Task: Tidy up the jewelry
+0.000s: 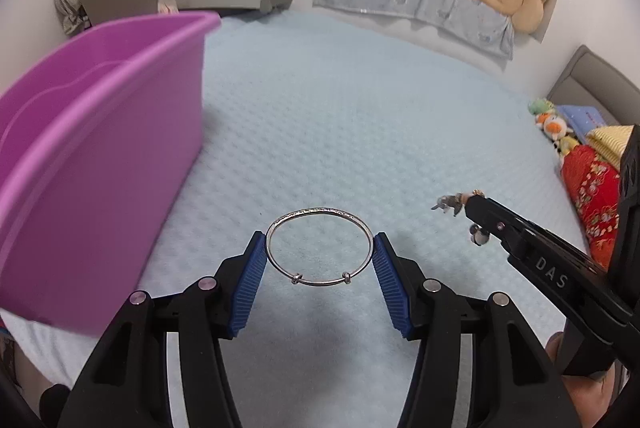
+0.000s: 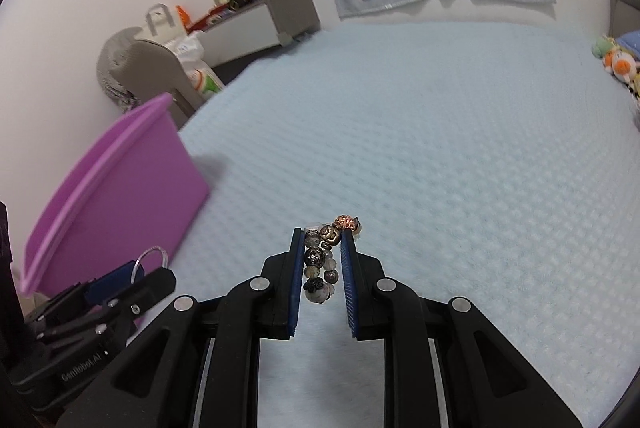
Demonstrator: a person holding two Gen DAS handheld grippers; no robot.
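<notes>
Left gripper (image 1: 320, 252) pinches the stiff, light silver bangle (image 1: 319, 247) across its rim; right gripper (image 2: 322, 256) clamps the loose, slippery beaded bracelet (image 2: 322, 260).

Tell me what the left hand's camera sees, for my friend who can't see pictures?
The left tool holds a thin round silver bangle between its blue pads above a pale blue quilted bed cover. A purple plastic tub stands to the left, and the right tool, carrying a beaded bracelet, reaches in from the right.

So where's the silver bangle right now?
The bangle is clamped between the left tool's blue pads, above the blue bedspread, with the purple bin to its left.
</notes>
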